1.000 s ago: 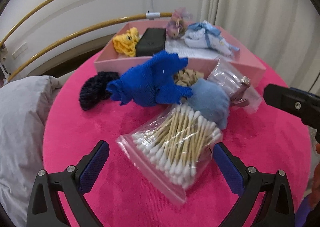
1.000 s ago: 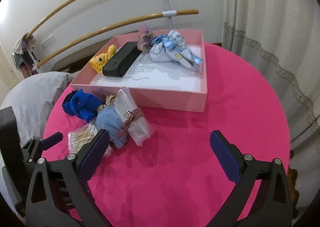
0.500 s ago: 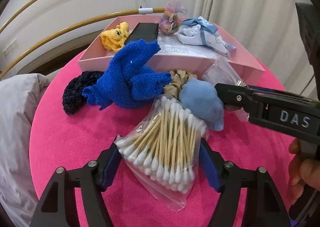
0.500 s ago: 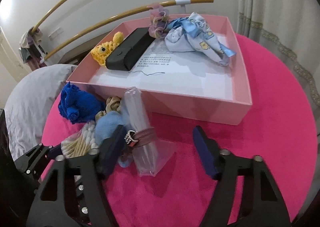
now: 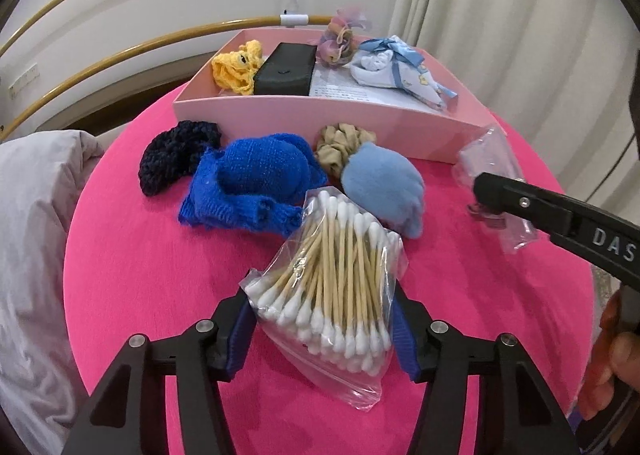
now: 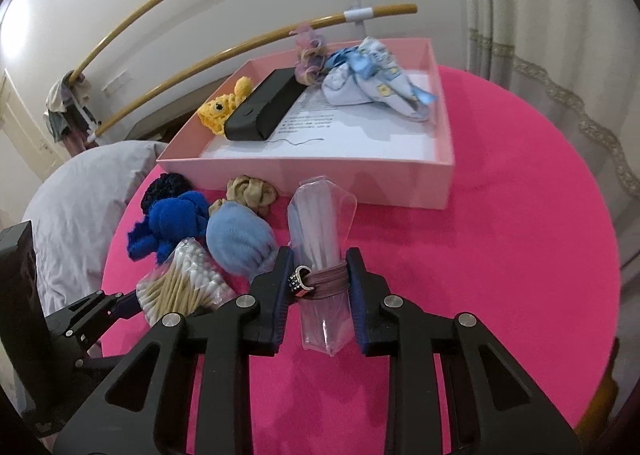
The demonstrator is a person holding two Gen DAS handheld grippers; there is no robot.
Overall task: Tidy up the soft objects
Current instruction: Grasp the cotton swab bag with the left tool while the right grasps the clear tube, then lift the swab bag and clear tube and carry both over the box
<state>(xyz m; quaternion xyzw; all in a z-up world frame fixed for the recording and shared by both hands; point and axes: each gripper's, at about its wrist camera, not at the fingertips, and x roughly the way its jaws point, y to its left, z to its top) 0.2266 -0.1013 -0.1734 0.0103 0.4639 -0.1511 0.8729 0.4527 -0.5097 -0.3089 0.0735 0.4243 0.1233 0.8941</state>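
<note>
Round table [image 5: 132, 295] covered in bright pink cloth; bearing a shallow pink box [image 5: 320, 117] toward the far edge; before it a dark navy knit piece [image 5: 176, 155], royal blue knit cloth [image 5: 252, 183], beige scrunchie [image 5: 340, 145], pale blue soft bundle [image 5: 384, 187]; bagged cotton swabs [image 5: 340, 295]; a clear banded pouch [image 6: 320, 231].

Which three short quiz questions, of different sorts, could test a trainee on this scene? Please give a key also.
1. True or false: the black case lies inside the pink box.
2. What lies between the pads of the left gripper?
A. the blue knit
B. the swab bag
C. the beige scrunchie
3. Fill the gap: the right gripper is shut on the clear ____ with a band around it.

Key: 1 true; 2 B; 3 bag
</note>
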